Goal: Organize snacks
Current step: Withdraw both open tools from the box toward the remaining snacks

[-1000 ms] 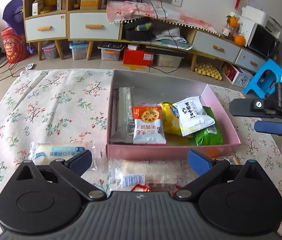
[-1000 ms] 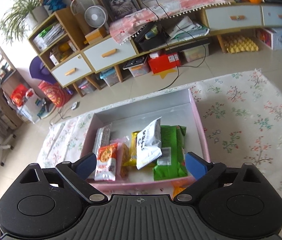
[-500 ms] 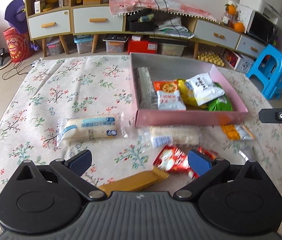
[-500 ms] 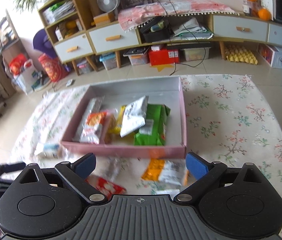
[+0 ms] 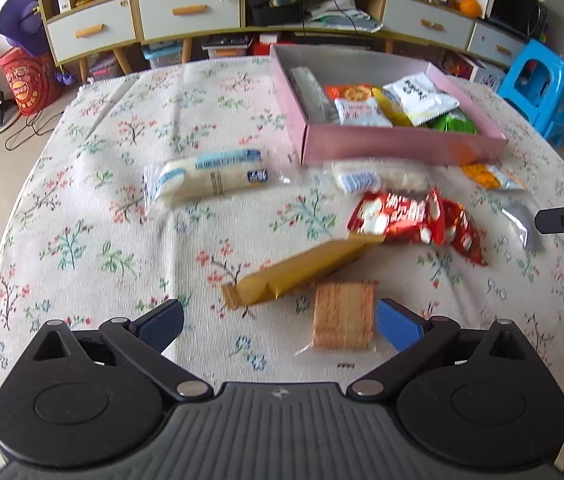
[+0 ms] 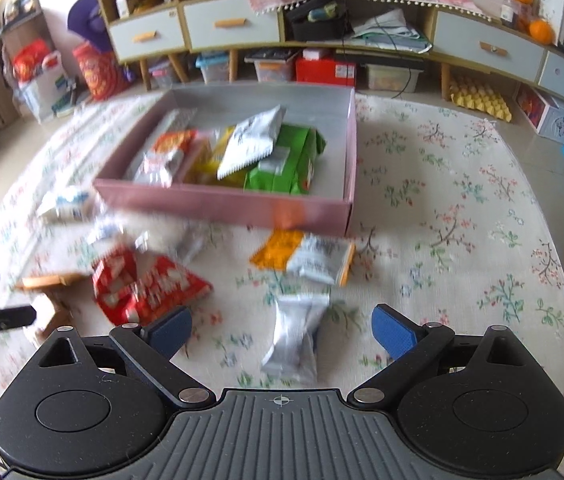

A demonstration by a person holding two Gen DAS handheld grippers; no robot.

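A pink box (image 5: 401,144) (image 6: 222,202) on the floral tablecloth holds several snack packs. Loose snacks lie in front of it: a white-and-blue pack (image 5: 206,176), a red pack (image 5: 409,216) (image 6: 146,288), a gold bar (image 5: 301,268), a clear-wrapped cracker (image 5: 343,314), an orange-and-white pack (image 6: 305,256) and a silver pack (image 6: 295,340). My left gripper (image 5: 278,324) is open and empty, the cracker just inside its right finger. My right gripper (image 6: 282,328) is open and empty, with the silver pack between its fingers.
The tablecloth (image 5: 122,240) covers a round table whose edge curves at left and right. Behind it stand a low cabinet with drawers (image 5: 186,12), storage boxes on the floor, and a blue stool (image 5: 537,84) at the right.
Both grippers have pulled back from the pink box toward the near side of the table. More loose snacks have come into view. Both stayed open.
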